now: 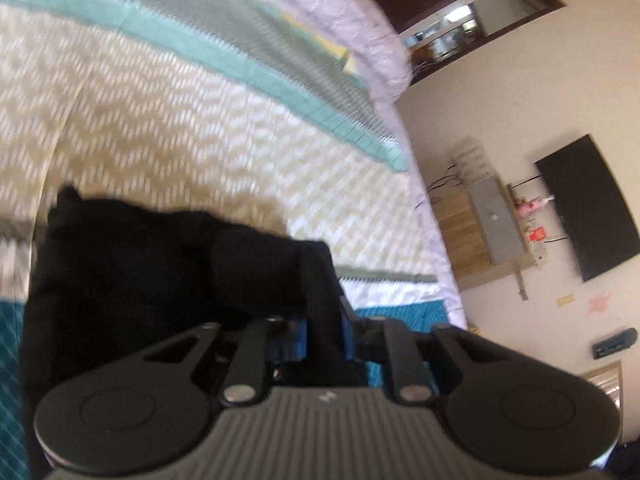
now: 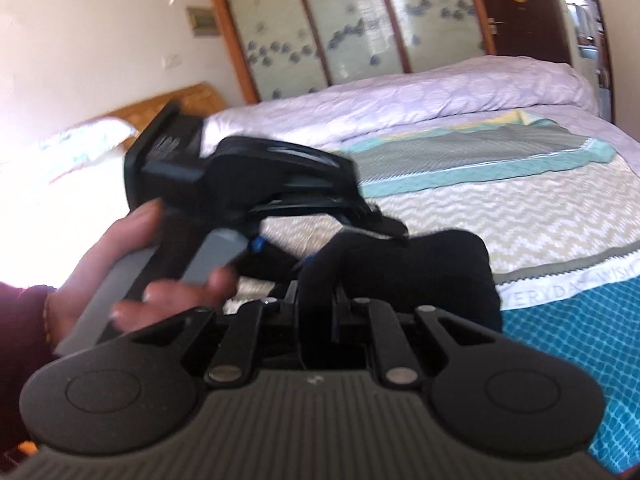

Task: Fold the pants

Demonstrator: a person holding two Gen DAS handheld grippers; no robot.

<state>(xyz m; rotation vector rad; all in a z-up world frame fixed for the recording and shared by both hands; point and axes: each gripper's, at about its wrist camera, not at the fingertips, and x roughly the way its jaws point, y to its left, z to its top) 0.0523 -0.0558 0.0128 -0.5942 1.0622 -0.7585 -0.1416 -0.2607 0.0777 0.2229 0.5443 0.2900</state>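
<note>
Right now both grippers are clamped on the black pants (image 1: pixel 160 272), which hang bunched above the bed (image 1: pixel 200 120) rather than lying flat on it. From the left wrist camera, the left gripper (image 1: pixel 324 328) has its two blue-padded fingers (image 1: pixel 298 340) drawn together with a strip of the dark fabric pinched between them, and the rest of the garment spreads in a thick dark mass to the left and ahead of the jaws, over the zigzag-patterned bedspread (image 1: pixel 140 120). From the right wrist camera, the right gripper (image 2: pixel 316 300) likewise has its fingers closed on a fold of the pants (image 2: pixel 420 272), whose bundled bulk sits just ahead and to the right of the fingertips. The left gripper (image 2: pixel 384 226) shows in that view too, tilted, held by the person's left hand (image 2: pixel 132 276) around its grey handle, its tip touching the same black bundle from above. The two grippers are close together, each biting the cloth near the other. Beyond the pants the bed carries a band of teal and grey stripes (image 2: pixel 480 160) and a rumpled lilac duvet (image 2: pixel 400 96) along its far side. A wooden headboard (image 2: pixel 160 108) stands at the left of the right view, with a sliding-door wardrobe (image 2: pixel 360 20) behind the bed. The left view shows a wall with a dark flat screen (image 1: pixel 588 208). Both views are motion-blurred, so finer folds in the fabric cannot be made out.
</note>
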